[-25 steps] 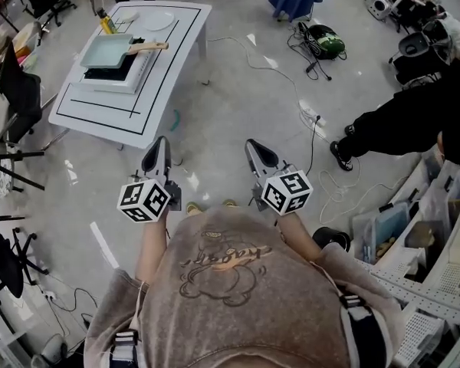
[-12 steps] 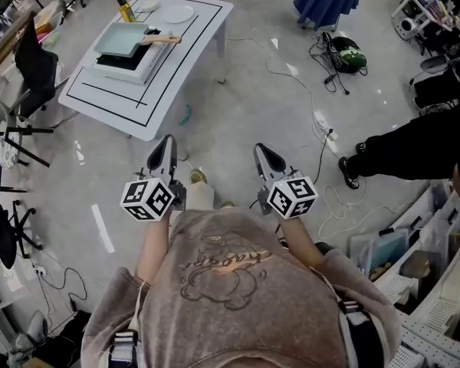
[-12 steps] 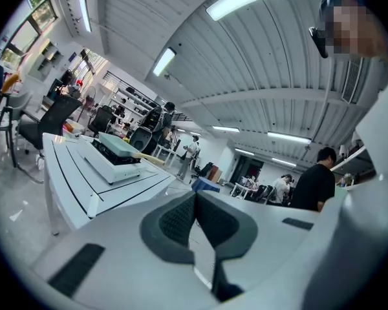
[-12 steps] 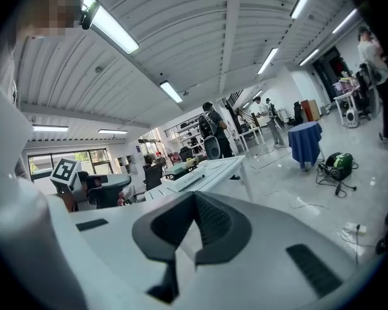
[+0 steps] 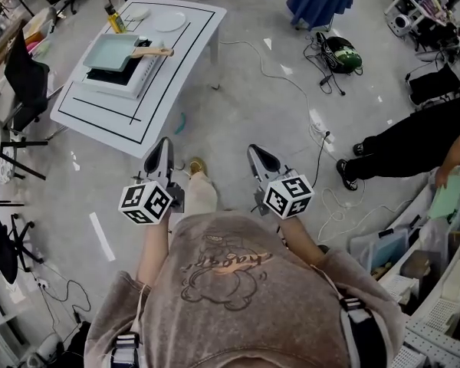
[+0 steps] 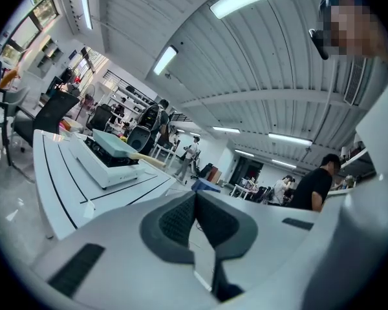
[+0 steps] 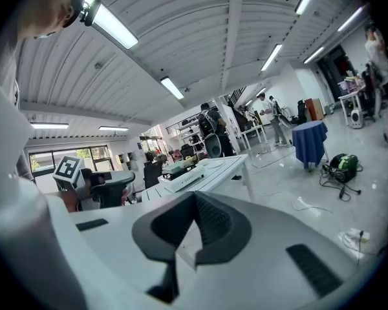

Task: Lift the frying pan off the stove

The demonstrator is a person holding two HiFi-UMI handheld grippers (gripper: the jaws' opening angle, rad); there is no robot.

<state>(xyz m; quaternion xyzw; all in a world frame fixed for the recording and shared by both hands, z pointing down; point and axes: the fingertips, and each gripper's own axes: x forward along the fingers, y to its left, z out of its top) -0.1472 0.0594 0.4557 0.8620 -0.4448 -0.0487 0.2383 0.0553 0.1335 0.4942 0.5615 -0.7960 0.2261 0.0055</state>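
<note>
The pale teal square frying pan (image 5: 111,50) with a wooden handle (image 5: 153,51) sits on a white single-burner stove (image 5: 130,79) on the low white table (image 5: 100,117) at the upper left. Both grippers are held side by side over the floor, well short of the table. My left gripper (image 5: 162,146) is shut and empty. In its own view the left gripper (image 6: 195,202) points past the pan (image 6: 116,144) and stove (image 6: 107,170). My right gripper (image 5: 254,153) is also shut with nothing in it. The right gripper (image 7: 194,202) has the stove (image 7: 181,181) far ahead.
On the table's far end stand a yellow bottle (image 5: 113,21) and a white plate (image 5: 169,21). Black chairs (image 5: 23,83) line the left. Cables and a green bag (image 5: 339,54) lie on the floor. A person in black (image 5: 414,140) bends at the right by shelving.
The head view has shifted as the person walks, and a leg and foot now show between the grippers. Both grippers stay shut and side by side.
</note>
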